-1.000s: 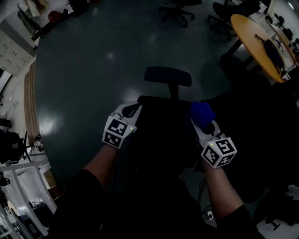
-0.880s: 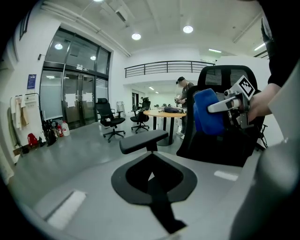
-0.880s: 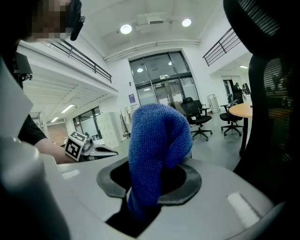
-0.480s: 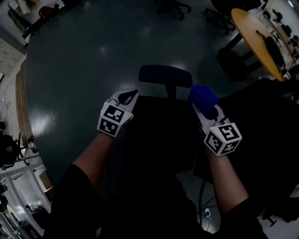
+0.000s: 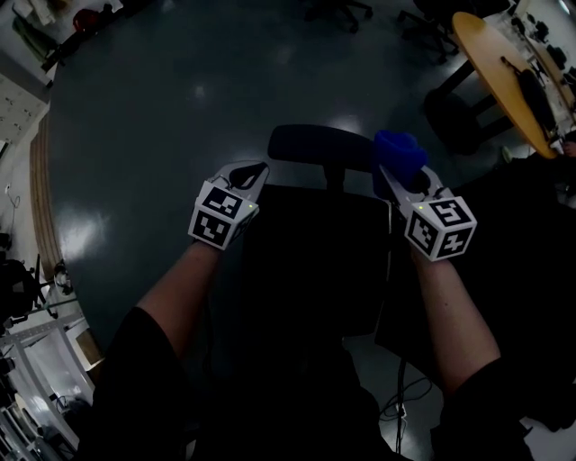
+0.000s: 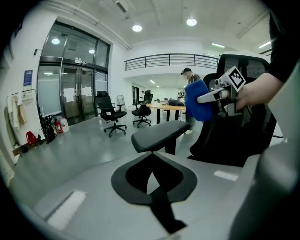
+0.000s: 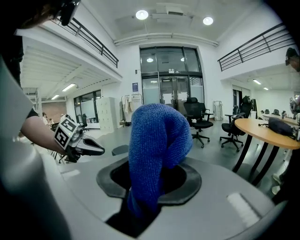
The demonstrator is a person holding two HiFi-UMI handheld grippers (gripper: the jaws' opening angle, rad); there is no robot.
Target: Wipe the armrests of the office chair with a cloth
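Below me stands a black office chair; its headrest (image 5: 319, 144) and backrest (image 5: 306, 261) lie between my two hands. Its armrests are lost in the dark. The right gripper (image 5: 402, 169) is shut on a bunched blue cloth (image 5: 399, 153), held in the air beside the headrest's right end. In the right gripper view the cloth (image 7: 157, 140) stands up out of the right gripper (image 7: 150, 187). My left gripper (image 5: 252, 173) hovers at the backrest's upper left, shut and empty (image 6: 151, 174). The left gripper view shows the headrest (image 6: 159, 133) and the cloth (image 6: 199, 101).
A round wooden table (image 5: 504, 81) with things on it stands at the upper right. Other office chairs (image 5: 337, 13) are at the far end of the grey floor. A cable (image 5: 400, 396) lies on the floor at the lower right. Shelving (image 5: 27, 360) is at the left.
Both grippers have moved forward along the backrest. The right gripper with the cloth has gone up and right, to the headrest's right end.
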